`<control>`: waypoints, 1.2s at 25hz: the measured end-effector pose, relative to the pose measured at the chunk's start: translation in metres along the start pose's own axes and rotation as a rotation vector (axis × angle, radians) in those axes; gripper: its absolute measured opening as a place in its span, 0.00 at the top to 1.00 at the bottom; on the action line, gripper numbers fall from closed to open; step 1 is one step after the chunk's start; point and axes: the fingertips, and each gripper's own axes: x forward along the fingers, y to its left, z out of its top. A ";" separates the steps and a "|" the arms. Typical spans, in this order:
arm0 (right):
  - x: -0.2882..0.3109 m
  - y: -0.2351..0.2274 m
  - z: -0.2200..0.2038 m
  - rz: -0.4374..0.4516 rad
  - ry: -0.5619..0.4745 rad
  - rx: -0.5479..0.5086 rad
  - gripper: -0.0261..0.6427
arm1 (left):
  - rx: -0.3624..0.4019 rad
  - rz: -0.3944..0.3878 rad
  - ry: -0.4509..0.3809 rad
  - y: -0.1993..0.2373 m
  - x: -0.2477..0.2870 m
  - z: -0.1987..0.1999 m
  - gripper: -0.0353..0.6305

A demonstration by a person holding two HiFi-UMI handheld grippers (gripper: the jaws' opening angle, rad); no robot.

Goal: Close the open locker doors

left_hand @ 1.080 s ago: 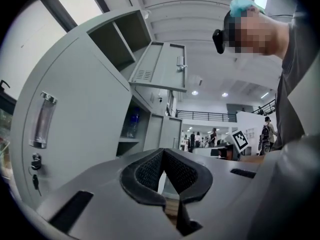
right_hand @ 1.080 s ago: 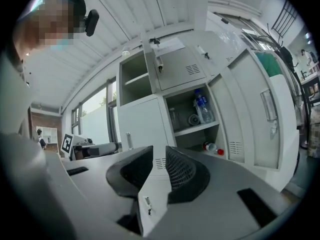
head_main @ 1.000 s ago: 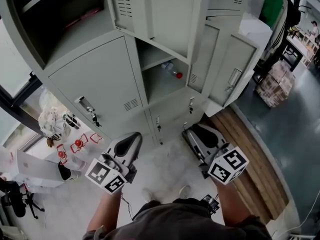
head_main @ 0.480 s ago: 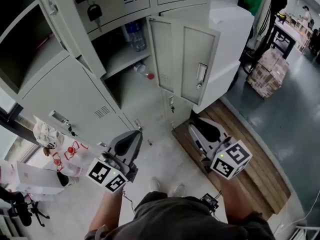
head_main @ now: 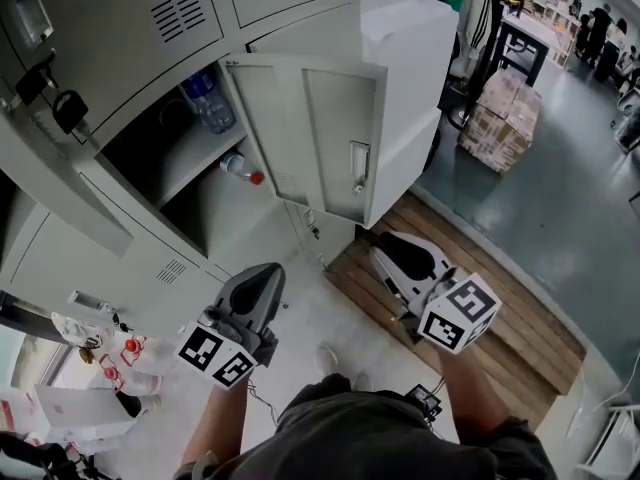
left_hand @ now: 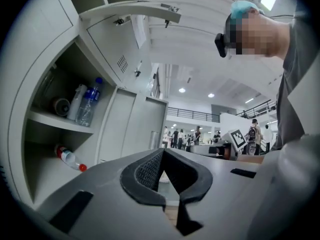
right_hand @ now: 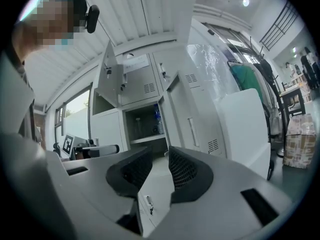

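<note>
In front of the lockers (head_main: 60, 258) I hold both grippers level and low, neither touching a door. The left gripper (head_main: 264, 274) has its jaws pinched together at the tips with nothing in them. The right gripper (head_main: 390, 248) has its jaws a narrow gap apart, also empty.

Two doors stand open. The lower door (head_main: 305, 133) is swung out toward me, handle facing up in the head view, and its free edge is near the right gripper. Behind it, on the shelf, a bottle (head_main: 208, 98) stands upright. A red-capped bottle (head_main: 240, 168) lies on its side in the space beneath. The upper door (head_main: 120, 38) hangs open above and to the left, with keys (head_main: 60, 103) dangling from its lock.

The right gripper is over a wooden platform (head_main: 500, 308) at the foot of the lockers.
</note>
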 end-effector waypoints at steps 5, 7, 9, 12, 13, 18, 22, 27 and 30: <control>0.021 -0.025 0.009 -0.065 -0.019 -0.002 0.86 | 0.005 -0.068 0.017 0.027 0.030 0.002 0.93; 0.027 -0.034 0.011 -0.091 -0.029 -0.002 0.86 | 0.009 -0.093 0.027 0.035 0.040 0.003 0.93; 0.032 -0.041 0.012 -0.113 -0.035 0.001 0.86 | 0.013 -0.117 0.036 0.040 0.049 0.004 0.93; 0.037 -0.048 0.013 -0.133 -0.040 0.004 0.86 | 0.021 -0.143 0.044 0.044 0.060 0.006 0.93; 0.039 -0.050 0.013 -0.136 -0.041 0.005 0.86 | 0.021 -0.149 0.045 0.045 0.063 0.007 0.93; 0.045 -0.065 0.017 -0.145 -0.050 0.008 0.86 | 0.021 -0.163 0.051 0.047 0.078 0.007 0.93; 0.050 -0.077 0.020 -0.119 -0.049 0.014 0.83 | 0.019 -0.144 0.059 0.047 0.086 0.006 0.93; 0.060 -0.094 0.025 -0.027 -0.027 0.012 0.77 | 0.022 -0.080 0.052 0.046 0.100 0.008 0.93; 0.069 -0.102 0.031 0.047 -0.019 0.008 0.75 | 0.023 -0.031 0.047 0.046 0.110 0.010 0.93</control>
